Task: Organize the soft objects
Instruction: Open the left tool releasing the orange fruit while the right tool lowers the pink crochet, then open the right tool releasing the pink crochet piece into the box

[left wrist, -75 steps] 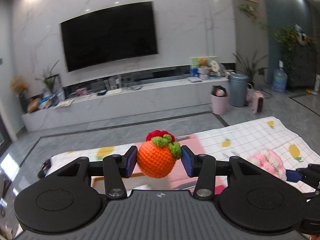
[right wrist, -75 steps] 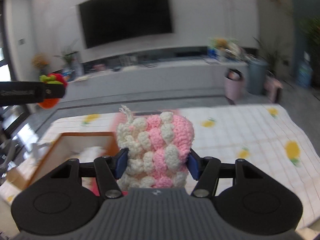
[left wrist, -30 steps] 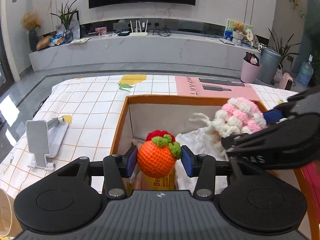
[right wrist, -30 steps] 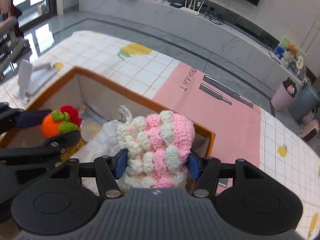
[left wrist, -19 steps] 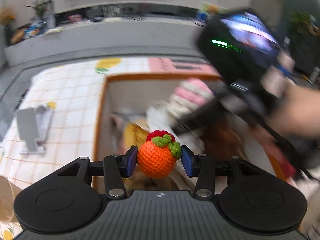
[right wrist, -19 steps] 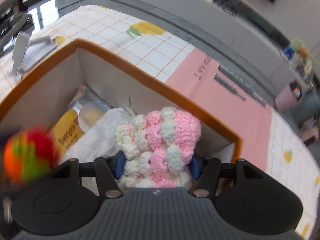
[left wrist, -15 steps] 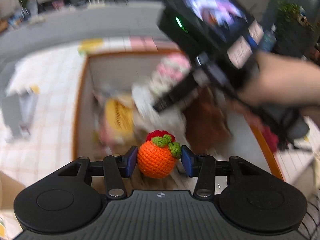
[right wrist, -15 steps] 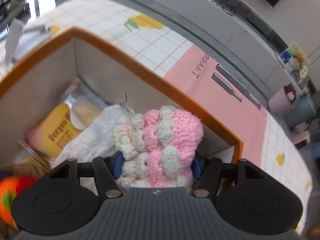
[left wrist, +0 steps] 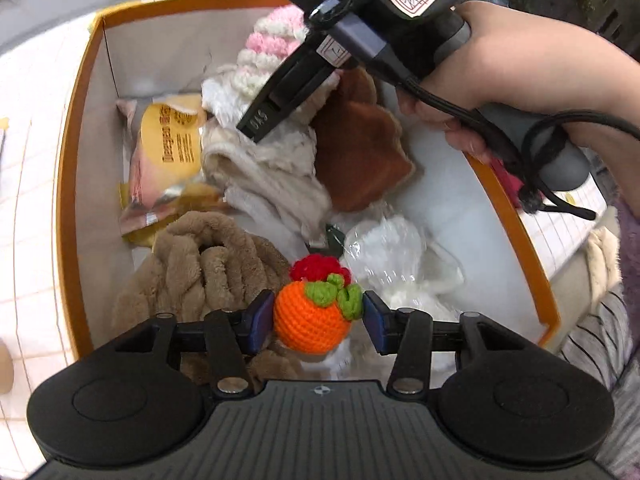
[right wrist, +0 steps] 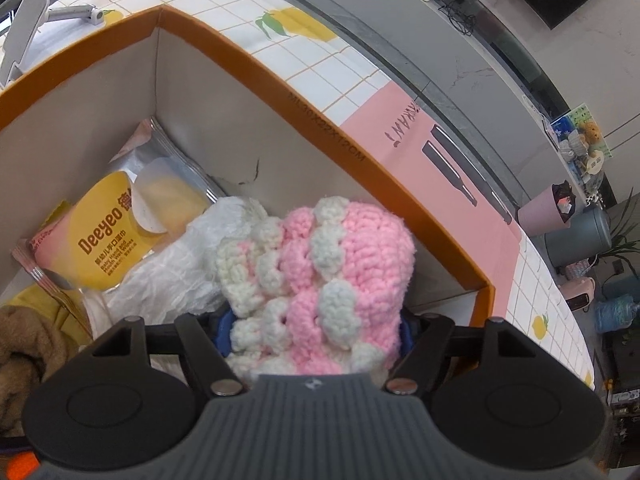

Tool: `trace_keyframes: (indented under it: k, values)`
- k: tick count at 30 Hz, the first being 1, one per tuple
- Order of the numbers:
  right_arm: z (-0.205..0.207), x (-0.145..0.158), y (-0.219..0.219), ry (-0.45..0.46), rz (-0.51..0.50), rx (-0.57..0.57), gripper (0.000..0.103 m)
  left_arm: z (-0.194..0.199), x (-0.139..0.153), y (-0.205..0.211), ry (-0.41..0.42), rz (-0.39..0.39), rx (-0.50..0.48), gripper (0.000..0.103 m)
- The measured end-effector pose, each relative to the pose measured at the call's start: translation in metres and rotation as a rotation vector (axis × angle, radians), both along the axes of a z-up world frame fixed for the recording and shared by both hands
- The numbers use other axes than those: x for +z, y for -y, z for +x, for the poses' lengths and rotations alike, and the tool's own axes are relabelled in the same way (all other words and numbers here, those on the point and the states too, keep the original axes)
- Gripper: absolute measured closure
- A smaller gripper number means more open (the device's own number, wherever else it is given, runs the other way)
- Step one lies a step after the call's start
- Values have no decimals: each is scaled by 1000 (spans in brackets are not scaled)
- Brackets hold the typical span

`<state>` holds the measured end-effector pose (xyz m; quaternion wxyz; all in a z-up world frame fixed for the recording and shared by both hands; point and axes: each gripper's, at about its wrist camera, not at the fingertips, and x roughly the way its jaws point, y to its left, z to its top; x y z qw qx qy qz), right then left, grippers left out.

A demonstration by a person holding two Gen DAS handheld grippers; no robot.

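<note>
My left gripper (left wrist: 318, 322) is shut on an orange crochet fruit (left wrist: 310, 322) with green leaves and a red top, held over the near end of an orange-rimmed cardboard box (left wrist: 66, 152). My right gripper (right wrist: 314, 332) is shut on a pink and white crochet piece (right wrist: 320, 280), low inside the box (right wrist: 328, 136) near its far wall. That piece also shows in the left wrist view (left wrist: 264, 52) under the right gripper's body.
The box holds a tan plush (left wrist: 208, 264), a brown plush (left wrist: 360, 152), cream fabric (left wrist: 260, 172), a yellow wipes pack (right wrist: 108, 236) and plastic-wrapped white items (left wrist: 384, 256). A white phone stand (right wrist: 24, 28) sits on the checked cloth at the left.
Both grippers tipped down from the room view and moved over and into the box, still holding their crochet items. The right gripper sank toward the box's far wall.
</note>
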<state>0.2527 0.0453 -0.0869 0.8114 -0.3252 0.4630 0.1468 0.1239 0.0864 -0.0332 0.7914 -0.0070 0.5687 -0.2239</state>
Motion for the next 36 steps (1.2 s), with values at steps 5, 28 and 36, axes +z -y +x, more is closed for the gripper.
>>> trace_keyframes:
  k: [5,28,36]
  values:
    - [-7,12,12,14,75,-38,25,2,1,-6,-19,-44,23,19]
    - [-21,80,37,35,370,-127,91,-3,69,-79,437,34,622,18]
    - [5,31,14,-15,197,-200,91,2,67,-81,516,150,648,21]
